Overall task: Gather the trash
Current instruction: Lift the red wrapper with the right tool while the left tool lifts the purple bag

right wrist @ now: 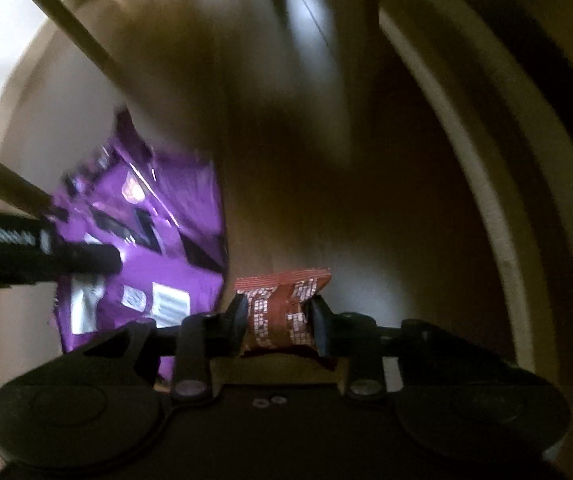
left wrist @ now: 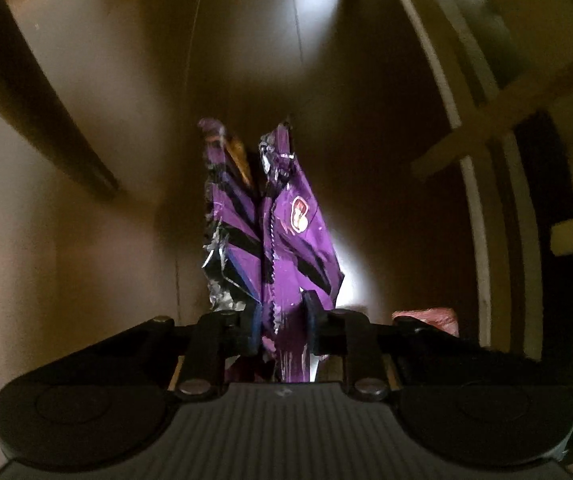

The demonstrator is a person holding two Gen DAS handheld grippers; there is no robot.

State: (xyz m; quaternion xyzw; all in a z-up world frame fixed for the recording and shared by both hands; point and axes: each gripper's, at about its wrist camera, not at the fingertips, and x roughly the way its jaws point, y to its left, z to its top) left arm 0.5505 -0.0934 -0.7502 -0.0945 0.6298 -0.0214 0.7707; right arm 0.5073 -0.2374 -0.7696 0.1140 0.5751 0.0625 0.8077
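The purple wrapper (left wrist: 274,232) stands pinched between the two fingers of the left gripper (left wrist: 282,320), rising straight ahead of them. Its lower end is hidden behind the fingers and the gripper body, so how far it reaches back cannot be told. It is crumpled foil, glossy purple with black slanting stripes, a silver inner side showing at its left edge, a small red and white logo near the right upper part and a serrated seam running down the middle. The top corners are blurred.

The red wrapper (right wrist: 282,312) sits squeezed between the fingers of the right gripper (right wrist: 278,320), waisted where they press it and flaring above them. It is dark red with rows of small white print that cannot be read; its bottom is cut off by the gripper frame. In the left wrist view only a pinkish-red corner of it (left wrist: 426,318) peeks out to the right of the left gripper.

From the right wrist view the purple wrapper (right wrist: 146,240) spreads to the left of the right gripper, heavily motion-blurred, with white label patches near its lower edge. The left gripper's dark finger (right wrist: 86,260) crosses it from the left.

Beyond both lies a brown floor (left wrist: 246,60), smeared and dim, with pale furniture legs (left wrist: 482,128) to the right.
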